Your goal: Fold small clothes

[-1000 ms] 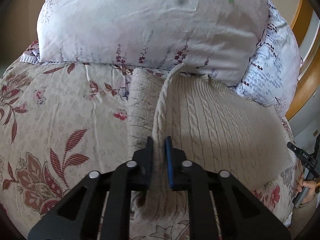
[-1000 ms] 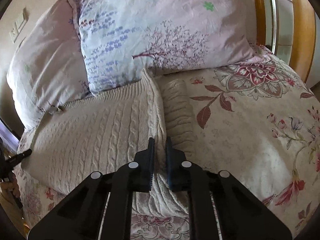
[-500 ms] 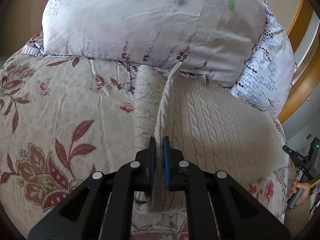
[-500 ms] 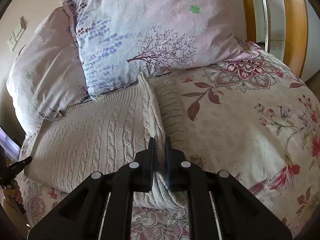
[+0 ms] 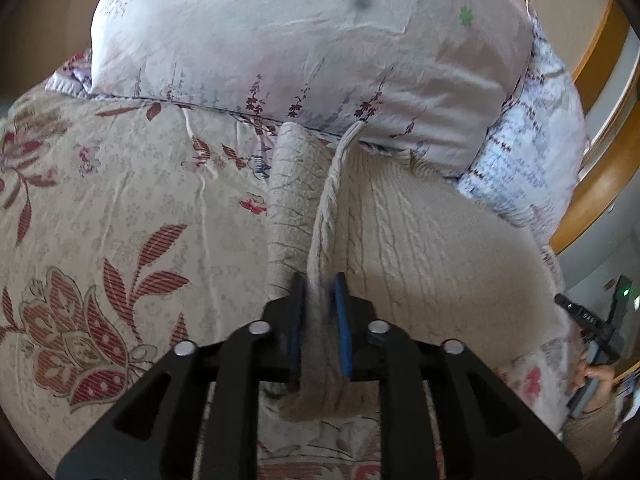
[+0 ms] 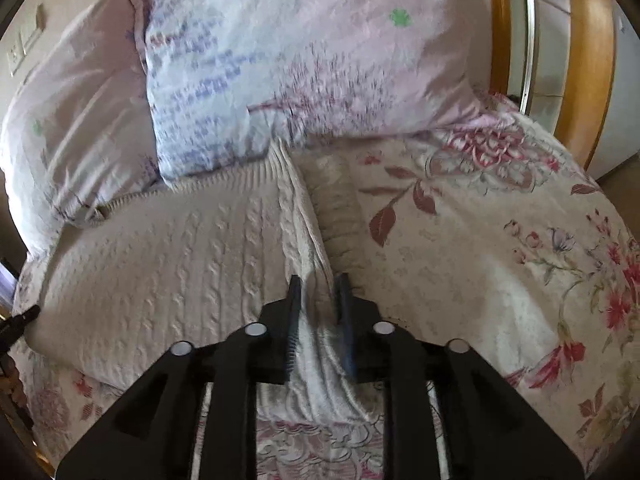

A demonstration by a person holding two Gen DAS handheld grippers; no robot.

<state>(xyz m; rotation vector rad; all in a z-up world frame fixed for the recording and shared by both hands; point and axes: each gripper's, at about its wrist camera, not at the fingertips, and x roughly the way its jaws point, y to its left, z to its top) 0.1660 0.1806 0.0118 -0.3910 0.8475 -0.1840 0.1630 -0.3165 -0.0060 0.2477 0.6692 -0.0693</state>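
A cream cable-knit sweater (image 5: 420, 240) lies spread on a floral bedspread (image 5: 120, 208), its far end against the pillows. My left gripper (image 5: 320, 284) is shut on the sweater's left side edge, which rises as a ridge between the fingers. The left sleeve (image 5: 288, 184) lies flat just left of that ridge. In the right wrist view the sweater (image 6: 180, 264) fills the left half. My right gripper (image 6: 319, 284) is shut on its right side edge. The right sleeve (image 6: 340, 208) lies beside that fold.
Two floral pillows (image 5: 304, 52) (image 6: 304, 60) stand at the head of the bed. A wooden headboard (image 6: 588, 64) curves at the right. The bedspread (image 6: 500, 248) stretches right of the sweater. A hand with a black device (image 5: 592, 332) shows at the bed's edge.
Both grippers have closed on the sweater's side edges and lifted them slightly, and both have moved a little forward toward the pillows.
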